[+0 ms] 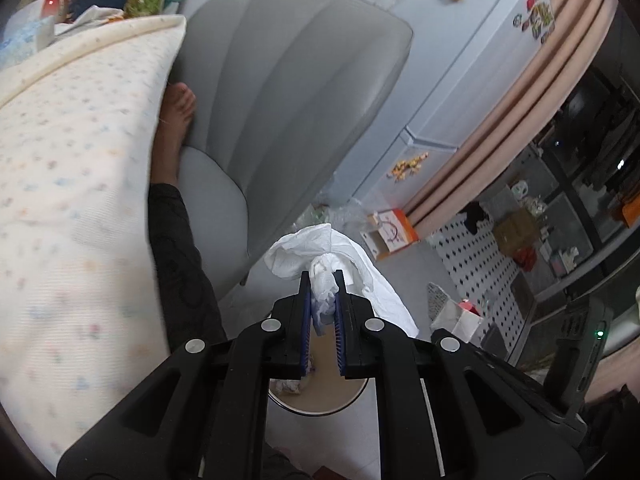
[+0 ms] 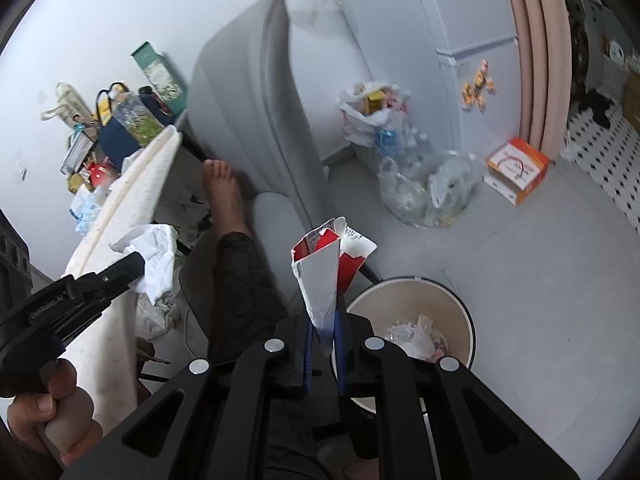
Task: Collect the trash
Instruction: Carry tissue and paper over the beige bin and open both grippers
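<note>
My left gripper (image 1: 323,280) is shut on a crumpled white tissue (image 1: 320,252), held above the round beige trash bin (image 1: 320,400) on the floor. In the right wrist view the left gripper (image 2: 138,262) shows at the left with the tissue (image 2: 154,258) in it. My right gripper (image 2: 323,320) is shut on a flattened red and white carton (image 2: 320,276), just left of the bin (image 2: 460,312). The bin holds some crumpled paper (image 2: 416,338).
A grey chair (image 2: 256,120) stands behind, with a person's leg and bare foot (image 2: 222,192) on it. A padded table edge (image 2: 120,240) is at the left. Clear bags of trash (image 2: 420,184), an orange box (image 2: 516,170) and a fridge (image 2: 472,40) are beyond.
</note>
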A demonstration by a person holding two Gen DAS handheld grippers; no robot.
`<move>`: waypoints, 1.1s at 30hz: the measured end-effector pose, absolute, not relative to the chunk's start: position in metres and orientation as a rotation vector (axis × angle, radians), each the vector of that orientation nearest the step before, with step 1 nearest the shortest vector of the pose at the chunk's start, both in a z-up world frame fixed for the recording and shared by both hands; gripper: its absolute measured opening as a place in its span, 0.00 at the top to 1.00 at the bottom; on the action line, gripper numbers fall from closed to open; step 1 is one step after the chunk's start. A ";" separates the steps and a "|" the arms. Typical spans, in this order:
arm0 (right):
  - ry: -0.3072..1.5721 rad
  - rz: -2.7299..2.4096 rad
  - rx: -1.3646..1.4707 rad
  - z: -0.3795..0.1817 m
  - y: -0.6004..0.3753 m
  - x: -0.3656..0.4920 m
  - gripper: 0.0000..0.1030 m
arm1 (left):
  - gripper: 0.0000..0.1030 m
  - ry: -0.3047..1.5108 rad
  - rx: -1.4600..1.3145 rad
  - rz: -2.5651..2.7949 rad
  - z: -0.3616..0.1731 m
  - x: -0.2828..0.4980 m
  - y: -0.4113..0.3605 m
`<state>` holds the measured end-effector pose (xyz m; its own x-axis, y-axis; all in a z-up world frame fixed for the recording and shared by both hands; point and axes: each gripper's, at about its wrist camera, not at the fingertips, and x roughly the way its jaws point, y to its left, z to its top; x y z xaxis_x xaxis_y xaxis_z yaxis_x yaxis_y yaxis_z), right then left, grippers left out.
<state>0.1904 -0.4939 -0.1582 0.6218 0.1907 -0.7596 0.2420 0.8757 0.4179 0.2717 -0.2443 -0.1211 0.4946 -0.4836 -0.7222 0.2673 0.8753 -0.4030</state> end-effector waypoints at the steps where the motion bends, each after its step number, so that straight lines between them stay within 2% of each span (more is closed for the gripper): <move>1: 0.922 -0.034 0.534 -0.166 -0.496 0.193 0.90 | 0.90 0.962 -0.246 -0.459 -0.125 0.274 -0.248; 6: 0.979 -0.020 0.567 -0.207 -0.503 0.204 0.86 | 0.90 1.012 -0.229 -0.449 -0.143 0.281 -0.260; 7: 0.995 -0.019 0.574 -0.219 -0.504 0.207 0.82 | 0.90 1.020 -0.221 -0.450 -0.147 0.282 -0.264; 8: 1.020 -0.034 0.583 -0.230 -0.507 0.208 0.69 | 0.90 1.029 -0.217 -0.453 -0.150 0.282 -0.267; 13: 1.019 -0.074 0.630 -0.244 -0.525 0.198 0.58 | 0.90 1.061 -0.177 -0.457 -0.163 0.282 -0.284; 24: 0.888 -0.154 0.640 -0.198 -0.578 0.165 0.56 | 0.90 1.160 -0.126 -0.531 -0.192 0.283 -0.333; 26: 0.873 -0.162 0.646 -0.192 -0.582 0.161 0.55 | 0.79 1.188 -0.132 -0.549 -0.196 0.283 -0.340; 27: 0.867 -0.167 0.648 -0.191 -0.584 0.159 0.55 | 0.52 1.220 -0.147 -0.585 -0.197 0.284 -0.344; 28: 0.863 -0.170 0.650 -0.189 -0.586 0.158 0.55 | 0.32 1.223 -0.157 -0.594 -0.197 0.282 -0.345; 31: 0.857 -0.174 0.654 -0.187 -0.589 0.158 0.55 | 0.23 1.205 -0.172 -0.571 -0.192 0.281 -0.340; 33: 0.850 -0.171 0.658 -0.185 -0.589 0.157 0.55 | 0.23 1.202 -0.184 -0.551 -0.189 0.282 -0.335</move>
